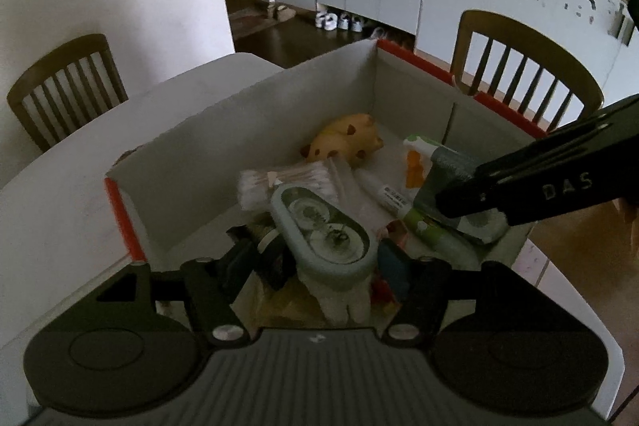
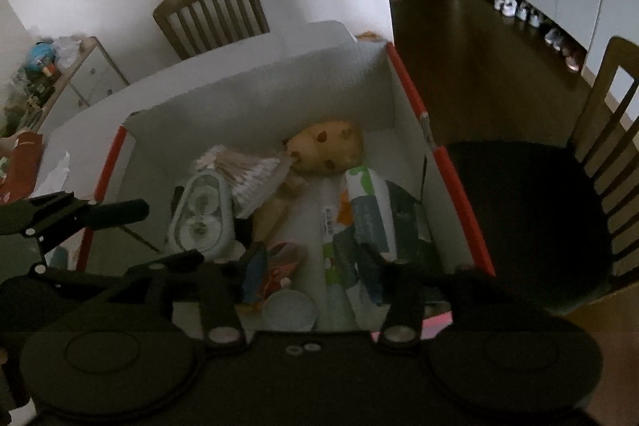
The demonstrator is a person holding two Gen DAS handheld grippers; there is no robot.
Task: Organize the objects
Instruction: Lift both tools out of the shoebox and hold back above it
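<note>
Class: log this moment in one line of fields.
left gripper: open, over oval case | right gripper: open, holds nothing | box: filled | toy: inside

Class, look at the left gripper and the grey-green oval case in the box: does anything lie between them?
Nothing visible does. The left gripper has its jaws open on either side of the oval case, which lies on top of the clutter in the box.

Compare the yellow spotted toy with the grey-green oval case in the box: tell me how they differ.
The yellow spotted toy is rounded, warm yellow with dark spots; the oval case is flat, pale grey-green with two round windows. The toy lies near the far wall of the cardboard box; the case sits nearer, propped on other items, next to the cotton swabs. Both lie inside the box, with no gripper touching either.
</note>
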